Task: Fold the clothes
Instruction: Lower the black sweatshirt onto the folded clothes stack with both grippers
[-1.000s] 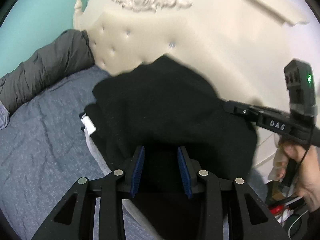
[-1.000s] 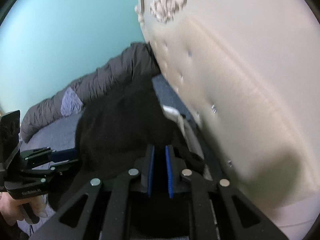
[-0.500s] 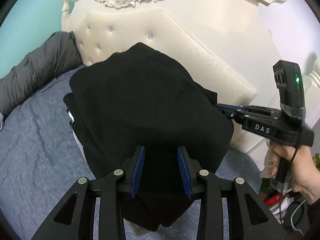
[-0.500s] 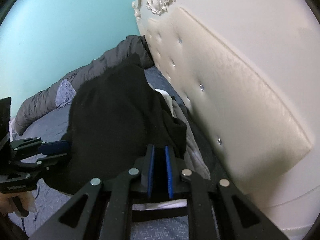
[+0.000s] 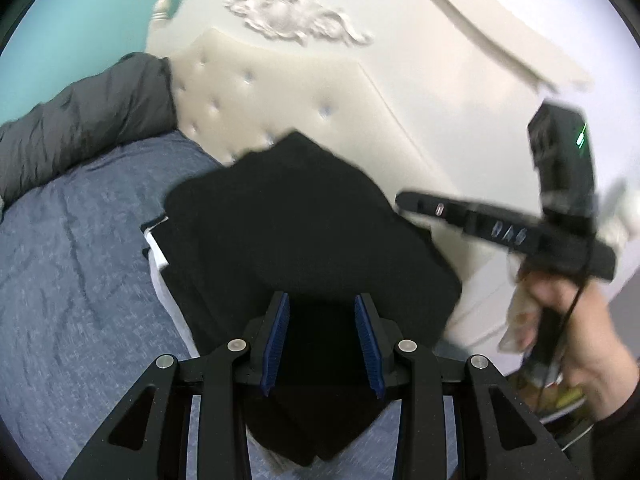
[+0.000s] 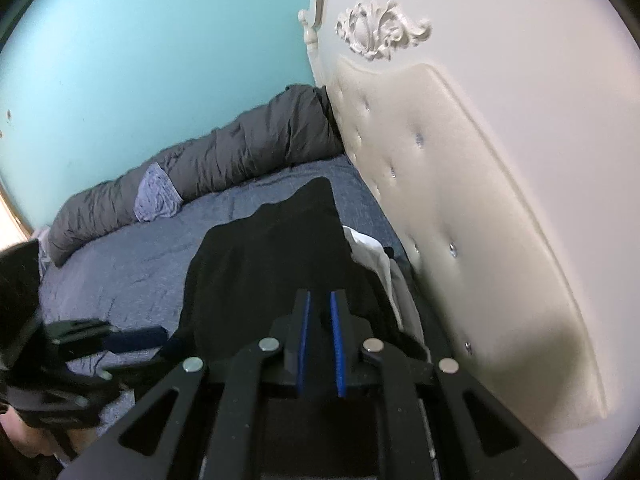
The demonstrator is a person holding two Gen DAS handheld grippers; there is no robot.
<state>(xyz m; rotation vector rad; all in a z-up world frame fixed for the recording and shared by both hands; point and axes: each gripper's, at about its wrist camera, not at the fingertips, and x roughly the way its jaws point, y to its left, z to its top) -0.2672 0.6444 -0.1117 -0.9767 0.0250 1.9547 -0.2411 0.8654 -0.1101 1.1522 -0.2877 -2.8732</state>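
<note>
Gripping a folded black garment, apparently, both left gripper and right gripper hover near the bed's headboard edge.

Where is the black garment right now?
The black garment hangs between both claws over the blue bedsheet, close to the cream headboard; in the right wrist view it drapes left of a white cloth.
</note>
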